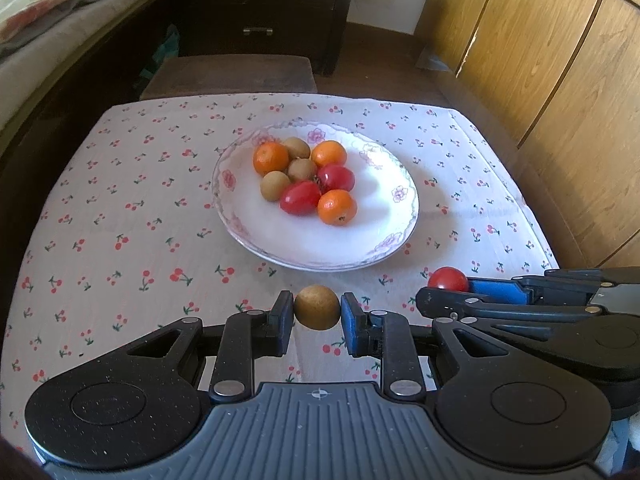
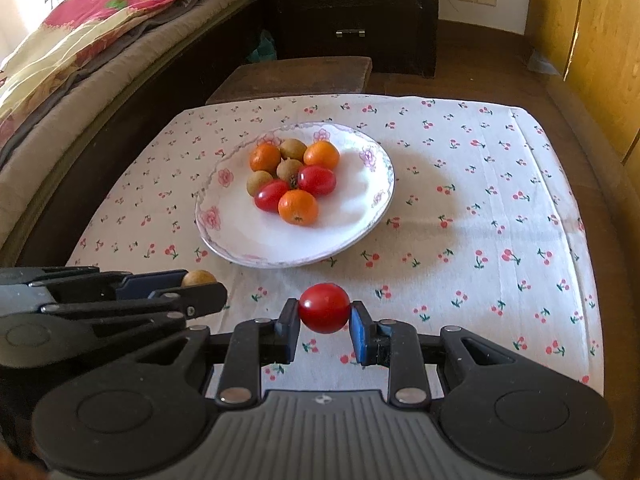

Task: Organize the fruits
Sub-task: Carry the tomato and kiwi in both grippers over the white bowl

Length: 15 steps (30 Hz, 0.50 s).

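Note:
A white flowered plate sits mid-table and holds several fruits: oranges, red tomatoes and brown kiwis, clustered at its far left. My left gripper is shut on a brown kiwi, held in front of the plate's near rim. My right gripper is shut on a red tomato, held beside it to the right.
The table wears a white cherry-print cloth. A dark stool stands behind the table, a bed to the left, dark drawers at the back and wooden cabinet doors to the right.

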Each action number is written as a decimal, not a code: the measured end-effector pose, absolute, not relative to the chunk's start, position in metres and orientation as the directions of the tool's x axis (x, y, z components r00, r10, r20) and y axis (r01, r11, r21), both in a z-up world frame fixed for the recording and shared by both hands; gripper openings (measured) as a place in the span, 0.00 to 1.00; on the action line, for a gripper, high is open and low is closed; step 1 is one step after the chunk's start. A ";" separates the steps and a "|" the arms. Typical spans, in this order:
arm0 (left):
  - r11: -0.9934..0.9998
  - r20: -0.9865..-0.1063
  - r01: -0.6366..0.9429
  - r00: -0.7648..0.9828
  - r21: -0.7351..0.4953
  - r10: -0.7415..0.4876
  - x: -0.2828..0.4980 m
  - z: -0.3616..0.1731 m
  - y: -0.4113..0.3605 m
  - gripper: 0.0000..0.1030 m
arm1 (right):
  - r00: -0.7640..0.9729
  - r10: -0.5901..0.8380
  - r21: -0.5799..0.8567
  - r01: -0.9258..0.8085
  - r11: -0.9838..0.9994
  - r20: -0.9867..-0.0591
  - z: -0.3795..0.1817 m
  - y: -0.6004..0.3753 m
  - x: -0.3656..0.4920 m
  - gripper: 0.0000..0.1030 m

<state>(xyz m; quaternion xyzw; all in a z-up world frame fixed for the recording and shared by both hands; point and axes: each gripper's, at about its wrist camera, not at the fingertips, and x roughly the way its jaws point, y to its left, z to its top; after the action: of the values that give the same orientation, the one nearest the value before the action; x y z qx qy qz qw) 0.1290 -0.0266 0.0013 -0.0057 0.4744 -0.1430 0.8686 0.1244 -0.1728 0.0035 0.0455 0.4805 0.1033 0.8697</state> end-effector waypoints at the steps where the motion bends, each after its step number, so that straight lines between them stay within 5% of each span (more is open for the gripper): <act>1: 0.959 -0.822 0.243 0.510 -0.147 -0.255 0.130 0.002 -0.027 0.32 | 0.518 0.225 0.180 -0.136 0.974 -0.825 0.004 -0.173 0.126 0.28; 15: 0.961 -0.815 0.235 0.523 -0.143 -0.249 0.151 0.004 -0.029 0.31 | 0.527 0.226 0.188 -0.124 0.974 -0.820 0.004 -0.174 0.147 0.28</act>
<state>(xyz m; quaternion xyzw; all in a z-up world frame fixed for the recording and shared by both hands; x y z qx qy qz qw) 0.1513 -0.0292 0.0035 -0.0075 0.4681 -0.1387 0.8727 0.1471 -0.1744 0.0043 0.0533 0.4760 0.1002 0.8721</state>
